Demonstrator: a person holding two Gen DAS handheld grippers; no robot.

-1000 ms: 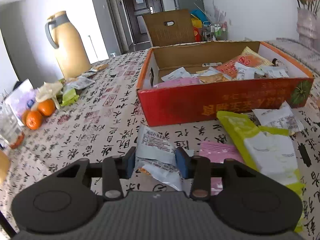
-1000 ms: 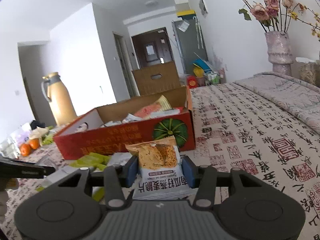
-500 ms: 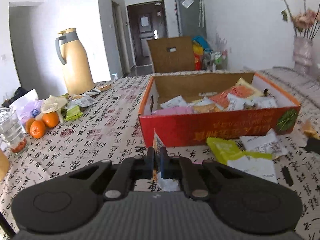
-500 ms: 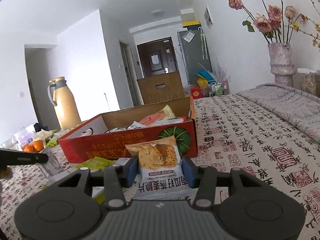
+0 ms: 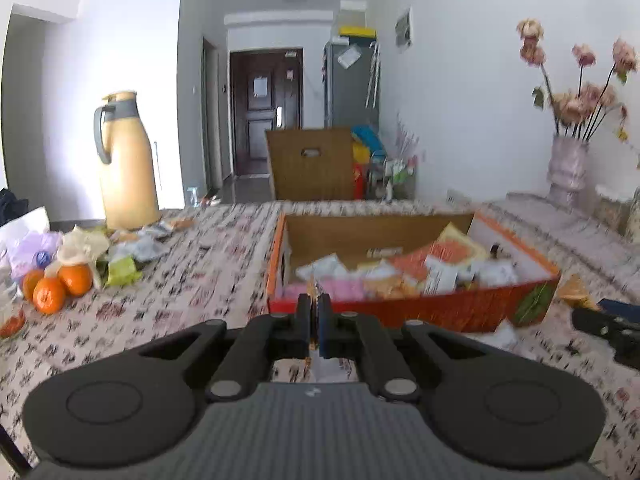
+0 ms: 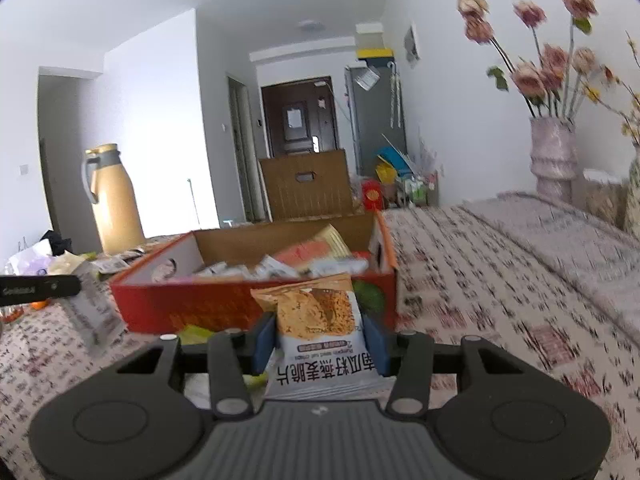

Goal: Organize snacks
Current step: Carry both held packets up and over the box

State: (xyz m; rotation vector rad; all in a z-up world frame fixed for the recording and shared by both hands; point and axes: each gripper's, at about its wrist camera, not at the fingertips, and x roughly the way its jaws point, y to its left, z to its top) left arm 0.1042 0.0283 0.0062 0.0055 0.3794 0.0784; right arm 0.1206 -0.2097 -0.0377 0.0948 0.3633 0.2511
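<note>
The left tool (image 5: 314,322) is pinched nearly flat on a thin packet (image 5: 316,292) that stands edge-on between its fingers, the wrapper's top edge poking up above the tips; in the right wrist view that packet hangs as a pale grey sheet below the left tool at the left edge of the frame. The right tool (image 6: 320,336) is clamped on a snack bag (image 6: 320,320), held upright with its orange printed top above the blue pads (image 6: 266,336) and its white lower half with dark lettering down between the fingers. Both tools are raised above the counter (image 5: 180,280), which is covered with a cloth printed in black characters and red seals.

The box (image 5: 420,308), red outside and plain cardboard inside, sits open on the counter ahead of both tools, already heaped with packets in pink, white and orange. A white packet (image 5: 498,334) lies on the cloth just beside the box's near wall, and a green wrapper (image 6: 196,332) shows below that wall in the right wrist view. Toward the counter's far left corner stands a yellow jug (image 5: 128,164); near the left edge lie oranges (image 5: 60,284) beside crumpled wrappers. A vase (image 5: 568,164) of flowers stands at the far right.
</note>
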